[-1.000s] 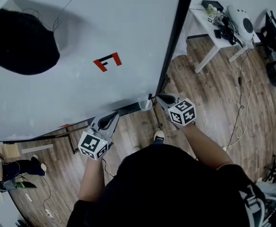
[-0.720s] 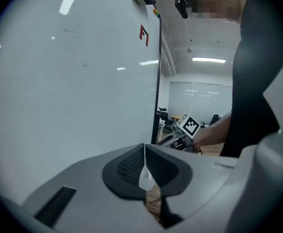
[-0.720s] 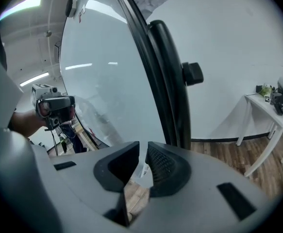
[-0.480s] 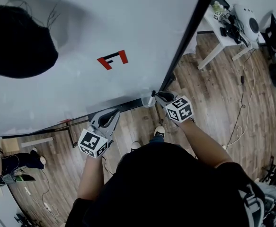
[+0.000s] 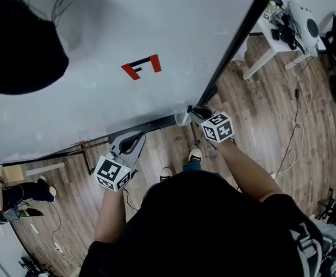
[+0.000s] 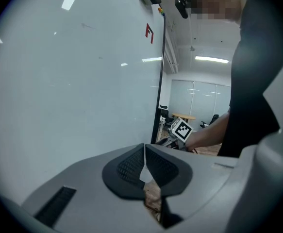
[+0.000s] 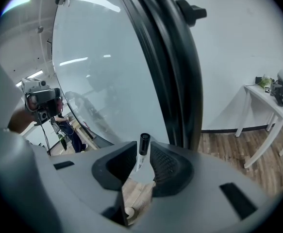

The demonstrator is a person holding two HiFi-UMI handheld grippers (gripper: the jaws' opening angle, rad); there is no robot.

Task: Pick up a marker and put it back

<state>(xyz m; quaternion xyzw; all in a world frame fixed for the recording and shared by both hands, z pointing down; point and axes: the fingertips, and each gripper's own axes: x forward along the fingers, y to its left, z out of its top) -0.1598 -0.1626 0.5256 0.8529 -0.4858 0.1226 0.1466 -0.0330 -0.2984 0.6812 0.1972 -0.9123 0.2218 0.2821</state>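
Two grippers are held low before a whiteboard (image 5: 156,22) that carries a red mark (image 5: 141,68). At the left, the left gripper (image 5: 138,138) hangs under the board's lower edge, in the same place as one second ago. Its own view shows the two dark pads pressed tip to tip with nothing between them. More to the right, a small translucent cup (image 5: 182,119) sits at the lower corner of the board, beside the black frame (image 5: 237,39). The right gripper (image 5: 192,110) has come nearer to this cup than a second ago, and its tips are now just beside the rim. The red mark has also shifted a little to the right in the head view. Only the right gripper view shows clearly what this gripper carries: a marker (image 7: 142,153) with white body and black cap, upright and clamped between the pads. The left gripper view shows the tagged cube (image 6: 181,129) of the right gripper, beyond the board's edge. At the far right a white table (image 5: 274,36) stands on the wooden floor (image 5: 271,114).
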